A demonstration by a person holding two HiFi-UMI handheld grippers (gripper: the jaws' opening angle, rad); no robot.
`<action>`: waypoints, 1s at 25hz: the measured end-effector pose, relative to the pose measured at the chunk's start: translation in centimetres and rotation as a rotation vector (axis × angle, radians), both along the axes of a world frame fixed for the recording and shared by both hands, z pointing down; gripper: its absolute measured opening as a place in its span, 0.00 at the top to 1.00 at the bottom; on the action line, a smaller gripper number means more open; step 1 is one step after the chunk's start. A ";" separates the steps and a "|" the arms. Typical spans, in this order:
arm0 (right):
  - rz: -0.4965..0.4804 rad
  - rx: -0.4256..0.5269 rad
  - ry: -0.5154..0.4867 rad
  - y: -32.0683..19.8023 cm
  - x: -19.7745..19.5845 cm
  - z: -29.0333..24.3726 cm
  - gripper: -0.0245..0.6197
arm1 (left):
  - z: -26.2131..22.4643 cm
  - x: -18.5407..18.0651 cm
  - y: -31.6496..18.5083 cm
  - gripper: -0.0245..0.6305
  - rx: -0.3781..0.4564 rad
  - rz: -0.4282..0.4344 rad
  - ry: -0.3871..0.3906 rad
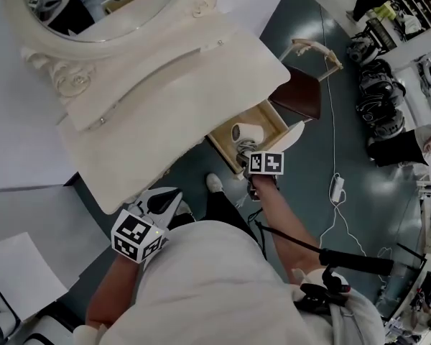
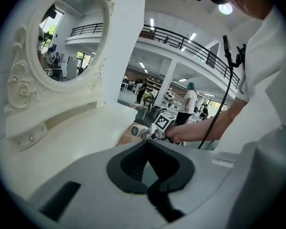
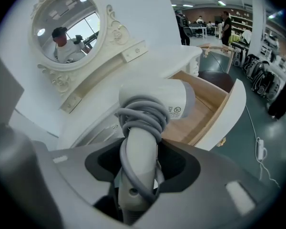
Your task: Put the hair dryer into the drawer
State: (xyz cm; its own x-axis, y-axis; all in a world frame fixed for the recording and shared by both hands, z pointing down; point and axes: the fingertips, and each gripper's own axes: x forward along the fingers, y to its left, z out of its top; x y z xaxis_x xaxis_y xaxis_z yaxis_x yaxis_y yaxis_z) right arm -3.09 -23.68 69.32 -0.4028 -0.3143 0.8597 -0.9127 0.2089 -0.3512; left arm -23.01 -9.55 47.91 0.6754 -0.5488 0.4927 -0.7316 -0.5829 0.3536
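I'm clamping the right gripper (image 3: 138, 175) on the dryer (image 3: 157, 101) handle, holding it just above the open drawer (image 3: 207, 106). The left gripper (image 2: 145, 168) is idling narrow and empty. Next move, I judge: lowering, then releasing.

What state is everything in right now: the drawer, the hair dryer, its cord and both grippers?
Drawer: pulled open.
Hair dryer: held by its handle over the open drawer, not released.
Cord: coiled around the handle.
Right gripper: fingers shut on the handle.
Left gripper: shut, empty.
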 end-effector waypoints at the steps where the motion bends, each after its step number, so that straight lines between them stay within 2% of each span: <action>1: 0.018 -0.012 0.000 -0.7 0.2 0.4 0.64 | 0.0 0.1 -0.6 0.96 -0.002 0.000 -0.001; 5: 0.068 -0.054 0.003 -2.9 1.2 1.8 0.64 | -0.4 0.5 -2.4 0.96 -0.008 -0.006 -0.010; 16: 0.192 -0.140 0.027 -9.1 3.9 6.6 0.64 | 0.5 0.4 -6.8 0.96 -0.053 -0.090 -0.050; 25: 0.272 -0.132 0.069 -13.2 5.4 9.1 0.64 | 0.8 0.6 -8.8 0.96 -0.089 -0.146 -0.087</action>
State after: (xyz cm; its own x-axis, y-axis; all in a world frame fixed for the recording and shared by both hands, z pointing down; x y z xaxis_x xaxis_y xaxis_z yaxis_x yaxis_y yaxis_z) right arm 2.27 -36.84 78.42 -0.2580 -0.2859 0.9229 -0.9516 -0.0899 -0.2939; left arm -22.40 -18.39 48.73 0.5446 -0.5898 0.5963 -0.8361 -0.4375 0.3309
